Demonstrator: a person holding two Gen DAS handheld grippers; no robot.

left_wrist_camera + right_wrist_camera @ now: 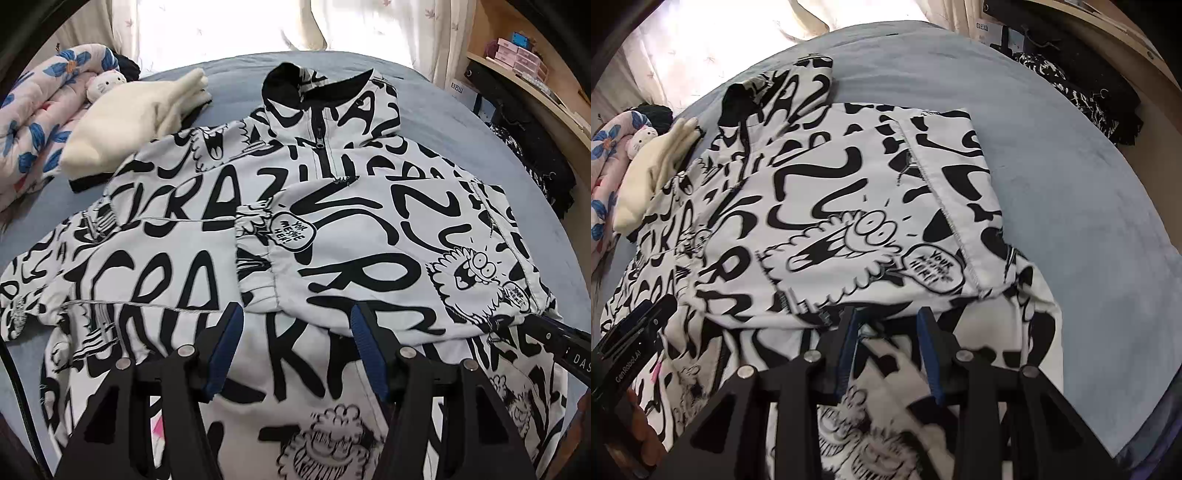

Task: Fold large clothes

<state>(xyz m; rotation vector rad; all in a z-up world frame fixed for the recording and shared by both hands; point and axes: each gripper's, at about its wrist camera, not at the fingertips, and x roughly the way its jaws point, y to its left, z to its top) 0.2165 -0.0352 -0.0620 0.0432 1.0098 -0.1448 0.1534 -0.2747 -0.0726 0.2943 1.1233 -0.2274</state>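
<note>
A white hooded jacket point(207, 236) with black graffiti lettering lies front up on the blue bed point(461, 122), hood point(314, 88) toward the window. One sleeve point(369, 254) is folded across the chest, its cuff near the middle; the same sleeve point(849, 221) fills the right wrist view. My left gripper point(295, 314) hovers open over the jacket's lower middle, nothing between its blue pads. My right gripper point(888, 317) hangs over the folded sleeve's lower edge with its jaws apart and not pinching cloth. Each gripper shows at the edge of the other's view: right gripper point(561, 339), left gripper point(635, 332).
A folded cream garment point(140, 122), a floral quilt point(40, 122) and a white cat plush point(105, 83) lie at the bed's far left. Dark clothes point(532, 158) hang off the right side below a wooden shelf point(524, 85) with pink boxes. Bare blue sheet point(1071, 184) lies right of the jacket.
</note>
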